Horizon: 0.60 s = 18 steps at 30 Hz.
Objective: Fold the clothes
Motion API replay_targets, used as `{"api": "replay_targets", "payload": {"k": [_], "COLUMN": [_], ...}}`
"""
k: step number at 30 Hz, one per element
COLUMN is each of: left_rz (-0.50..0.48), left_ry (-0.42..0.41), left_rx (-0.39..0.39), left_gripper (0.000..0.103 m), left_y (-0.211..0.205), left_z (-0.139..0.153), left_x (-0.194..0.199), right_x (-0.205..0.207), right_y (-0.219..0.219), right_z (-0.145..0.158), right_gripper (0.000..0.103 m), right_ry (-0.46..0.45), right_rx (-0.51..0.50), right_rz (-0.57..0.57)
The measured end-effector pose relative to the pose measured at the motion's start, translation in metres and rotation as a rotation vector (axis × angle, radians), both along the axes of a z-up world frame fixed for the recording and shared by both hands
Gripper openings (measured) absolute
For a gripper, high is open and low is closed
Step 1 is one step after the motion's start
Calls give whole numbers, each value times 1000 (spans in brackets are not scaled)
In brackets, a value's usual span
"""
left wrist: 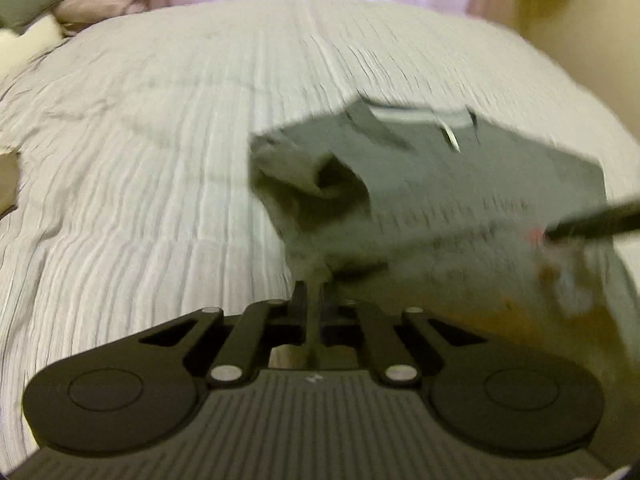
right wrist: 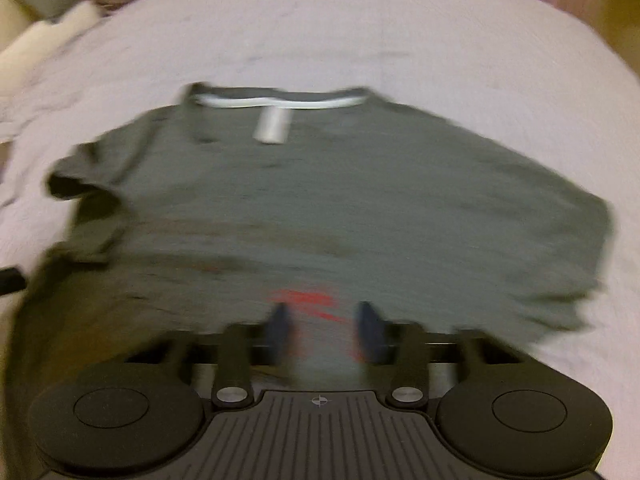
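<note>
A: Bedspread (left wrist: 140,200) at nine o'clock, grey T-shirt (left wrist: 460,184) spread from centre to three.

B: Left gripper (left wrist: 314,292) pinched tight on the hem at six; right gripper (right wrist: 326,320) half open over the shirt's red print, gripping nothing, as far as blur allows.

A: Likely step: raising the hem for a fold.

B: Next: a right-side pinch, then carrying toward the collar (right wrist: 280,100) at twelve.
</note>
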<state>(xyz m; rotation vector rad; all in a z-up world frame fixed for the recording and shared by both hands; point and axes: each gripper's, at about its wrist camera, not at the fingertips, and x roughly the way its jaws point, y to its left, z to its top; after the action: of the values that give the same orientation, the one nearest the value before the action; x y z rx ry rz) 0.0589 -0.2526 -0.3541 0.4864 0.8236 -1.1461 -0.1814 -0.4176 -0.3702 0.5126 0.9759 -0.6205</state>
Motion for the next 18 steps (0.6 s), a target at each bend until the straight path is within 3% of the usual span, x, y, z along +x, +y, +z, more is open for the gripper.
{"api": "replay_targets", "payload": {"k": [4, 9, 14, 18], "left_rz": [-14, -68, -13, 77], "left_ry": [14, 24, 62, 62], "left_rx": [-53, 107, -1, -10], "left_gripper": [3, 4, 4, 3], "left_y": [-23, -30, -5, 7], "left_z": [-10, -57, -25, -9], "left_x": [8, 12, 34, 62], "right_x": [29, 49, 57, 71], "right_y": [13, 18, 15, 24], "right_z": [-6, -21, -21, -12], "right_gripper": [37, 37, 37, 37], "right_ry": [-77, -61, -70, -150], "right_rx": [38, 128, 88, 54], "right_rz": [39, 41, 97, 181]}}
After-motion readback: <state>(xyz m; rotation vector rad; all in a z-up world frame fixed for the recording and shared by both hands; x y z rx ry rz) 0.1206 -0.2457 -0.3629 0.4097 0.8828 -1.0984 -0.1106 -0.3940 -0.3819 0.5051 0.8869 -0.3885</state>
